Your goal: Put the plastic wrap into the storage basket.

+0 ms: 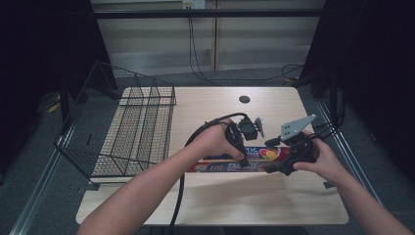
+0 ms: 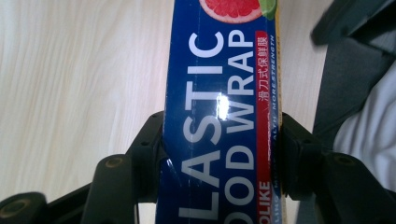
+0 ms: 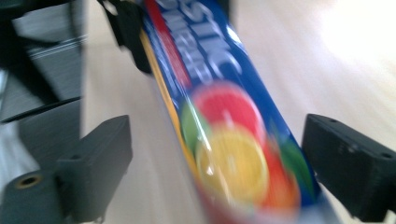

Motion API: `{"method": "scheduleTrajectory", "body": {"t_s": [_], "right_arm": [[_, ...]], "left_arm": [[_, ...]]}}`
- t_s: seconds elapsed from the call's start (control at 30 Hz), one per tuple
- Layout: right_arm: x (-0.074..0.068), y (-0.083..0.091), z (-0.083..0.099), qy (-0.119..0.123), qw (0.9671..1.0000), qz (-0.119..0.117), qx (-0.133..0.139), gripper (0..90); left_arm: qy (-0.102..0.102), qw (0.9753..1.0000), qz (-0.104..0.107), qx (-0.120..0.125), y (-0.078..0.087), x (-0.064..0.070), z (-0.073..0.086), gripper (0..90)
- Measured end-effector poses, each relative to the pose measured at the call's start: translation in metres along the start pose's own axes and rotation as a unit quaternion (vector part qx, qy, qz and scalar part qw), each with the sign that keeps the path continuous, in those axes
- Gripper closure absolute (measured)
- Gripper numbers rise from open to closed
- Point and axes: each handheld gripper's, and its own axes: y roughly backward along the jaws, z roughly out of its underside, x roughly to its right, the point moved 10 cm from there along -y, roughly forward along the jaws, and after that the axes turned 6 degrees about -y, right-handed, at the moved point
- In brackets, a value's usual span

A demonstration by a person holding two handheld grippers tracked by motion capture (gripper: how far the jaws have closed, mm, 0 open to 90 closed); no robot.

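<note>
I saw the plastic wrap box (image 2: 219, 116) was deep blue with white lettering, a red strip of small white characters along one edge, and a yellow side. Its end carried pictured fruit, red, yellow and green. My left gripper (image 2: 219, 154) and right gripper (image 3: 217, 163) were black. The table (image 1: 220, 191) was pale wood grain, the wire basket (image 1: 122, 127) black.

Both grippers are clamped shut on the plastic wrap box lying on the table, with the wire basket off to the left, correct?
Not quite. The left gripper is shut on the plastic wrap box, but the right gripper view shows the right gripper open, jaws standing clear of the box on both sides. The wire basket is at the left.
</note>
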Motion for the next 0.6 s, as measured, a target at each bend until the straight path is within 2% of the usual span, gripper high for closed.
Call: {"method": "scheduleTrajectory", "body": {"t_s": [0.03, 0.07, 0.1, 0.13, 0.17, 0.2, 0.23, 0.27, 0.3, 0.33, 0.37, 0.43, 0.5, 0.53, 0.6], "right_arm": [[0.006, 0.003, -0.001, -0.006, 0.9996, 0.022, 0.014, 3.4], [0.006, 0.003, -0.001, -0.006, 0.9996, 0.022, 0.014, 3.4], [0.013, 0.009, 0.000, -0.019, 0.9987, 0.036, 0.031, 1.9], [0.013, 0.009, 0.000, -0.019, 0.9987, 0.036, 0.031, 1.9], [0.018, 0.015, 0.003, -0.024, 0.9978, 0.045, 0.042, 0.0], [0.018, 0.015, 0.003, -0.024, 0.9978, 0.045, 0.042, 0.0], [0.022, 0.021, 0.007, -0.031, 0.9967, 0.055, 0.051, 0.2], [0.022, 0.021, 0.007, -0.031, 0.9967, 0.055, 0.051, 0.2], [0.024, 0.023, 0.013, -0.048, 0.9959, 0.052, 0.057, 0.0], [0.026, 0.023, 0.015, -0.054, 0.9950, 0.059, 0.060, 0.0], [0.027, 0.022, 0.018, -0.059, 0.9945, 0.064, 0.058, 0.0], [0.028, 0.020, 0.024, -0.062, 0.9940, 0.072, 0.054, 0.0], [0.028, 0.019, 0.026, -0.065, 0.9937, 0.074, 0.053, 0.0], [0.028, 0.016, 0.030, -0.067, 0.9937, 0.075, 0.051, 0.0], [0.026, 0.010, 0.035, -0.068, 0.9932, 0.079, 0.051, 0.0]], "left_arm": [[0.008, 1.0000, -0.004, -0.003, 0.002, -0.002, 0.003, 44.4], [0.008, 1.0000, -0.004, -0.003, 0.002, -0.002, 0.003, 44.4], [0.025, 0.9996, -0.011, -0.011, 0.006, -0.008, 0.011, 44.4], [0.025, 0.9996, -0.011, -0.011, 0.006, -0.008, 0.011, 44.5], [0.038, 0.9990, -0.018, -0.012, 0.010, -0.014, 0.019, 44.4], [0.038, 0.9990, -0.018, -0.012, 0.010, -0.014, 0.019, 44.4], [0.062, 0.9980, -0.005, -0.008, 0.015, -0.017, 0.026, 44.4], [0.062, 0.9980, -0.005, -0.008, 0.015, -0.017, 0.026, 44.5], [0.071, 0.9973, -0.014, -0.008, 0.019, -0.022, 0.032, 44.5], [0.084, 0.9963, -0.016, -0.011, 0.021, -0.025, 0.036, 44.4], [0.100, 0.9948, -0.014, -0.010, 0.022, -0.026, 0.038, 44.5], [0.114, 0.9933, -0.015, -0.010, 0.026, -0.030, 0.043, 44.5], [0.118, 0.9928, -0.014, -0.017, 0.029, -0.032, 0.047, 44.5], [0.132, 0.9911, -0.016, -0.011, 0.030, -0.033, 0.049, 44.5], [0.142, 0.9897, -0.018, -0.007, 0.034, -0.037, 0.053, 44.5]]}}
